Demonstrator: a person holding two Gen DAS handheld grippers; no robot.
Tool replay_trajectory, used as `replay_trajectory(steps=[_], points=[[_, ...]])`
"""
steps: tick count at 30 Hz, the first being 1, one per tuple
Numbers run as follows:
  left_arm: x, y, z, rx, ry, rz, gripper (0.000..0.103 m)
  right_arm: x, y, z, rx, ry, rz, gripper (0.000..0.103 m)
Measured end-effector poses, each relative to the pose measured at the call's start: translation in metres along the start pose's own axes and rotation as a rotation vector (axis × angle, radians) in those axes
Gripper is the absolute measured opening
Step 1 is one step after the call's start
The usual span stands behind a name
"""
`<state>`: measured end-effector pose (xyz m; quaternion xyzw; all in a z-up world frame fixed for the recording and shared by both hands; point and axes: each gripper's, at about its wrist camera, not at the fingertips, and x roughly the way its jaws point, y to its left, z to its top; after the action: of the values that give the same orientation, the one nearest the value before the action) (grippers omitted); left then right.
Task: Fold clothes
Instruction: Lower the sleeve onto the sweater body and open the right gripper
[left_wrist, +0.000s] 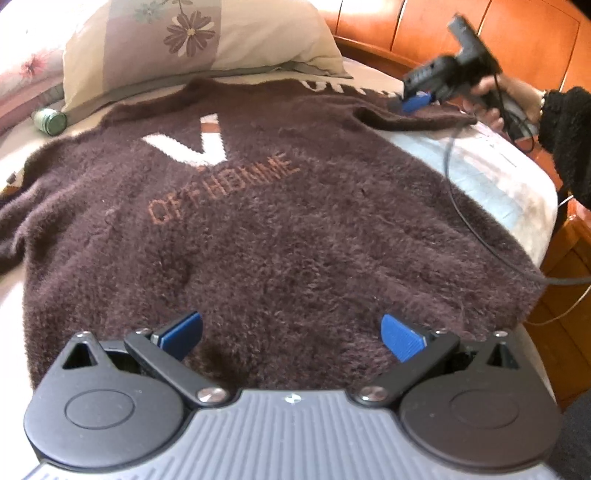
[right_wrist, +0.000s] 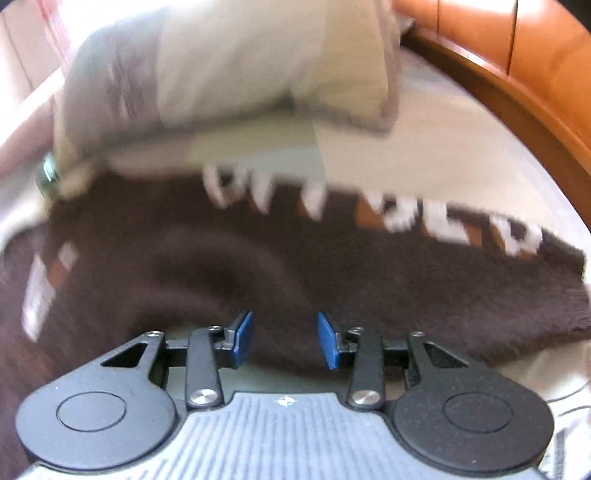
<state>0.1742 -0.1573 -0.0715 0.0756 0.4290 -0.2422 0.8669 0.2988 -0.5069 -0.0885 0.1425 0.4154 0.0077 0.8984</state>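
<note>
A brown sweater (left_wrist: 258, 221) lies flat on the bed (left_wrist: 498, 173), the left claw (left_wrist: 291, 336) wide and empty near its hem, the right claw (right_wrist: 285, 341) half open, holding nothing, over its sleeve.

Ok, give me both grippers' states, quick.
Left gripper: open, empty, over the brown sweater.
Right gripper: open, nothing between its pads.

left wrist view: low over the near hem of a fuzzy dark-brown sweater with white and orange lettering (left_wrist: 280, 221), facing up its length toward a cream floral pillow (left_wrist: 199, 40) and an orange wooden headboard (left_wrist: 480, 33). right wrist view: blurred, closer in over the sweater's (right_wrist: 258, 258) upper part, facing the same pillow (right_wrist: 258, 66) and headboard (right_wrist: 535, 55). shared also: a small green jar (left_wrist: 50, 120) (right_wrist: 47, 173) beside the pillow.
</note>
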Motion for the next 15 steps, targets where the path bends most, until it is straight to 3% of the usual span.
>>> replay_trajectory(steps=[3,5,10,12,15], points=[[-0.003,-0.005,0.001,0.004,-0.003,-0.002,0.102,0.010,0.025,0.008,0.016,-0.024,0.126,0.046],[-0.005,-0.007,0.001,0.011,-0.001,0.007,0.102,0.029,0.046,0.008,0.005,-0.008,0.163,0.046],[-0.008,-0.006,-0.003,0.004,0.003,0.003,0.102,0.060,0.055,-0.028,-0.023,0.030,0.130,0.049],[-0.006,-0.003,-0.004,0.003,0.012,-0.009,0.102,0.048,0.048,-0.042,-0.027,0.033,0.144,0.049],[-0.002,-0.002,-0.003,0.012,0.016,-0.011,0.102,0.031,0.037,-0.031,-0.032,0.096,0.157,0.051]])
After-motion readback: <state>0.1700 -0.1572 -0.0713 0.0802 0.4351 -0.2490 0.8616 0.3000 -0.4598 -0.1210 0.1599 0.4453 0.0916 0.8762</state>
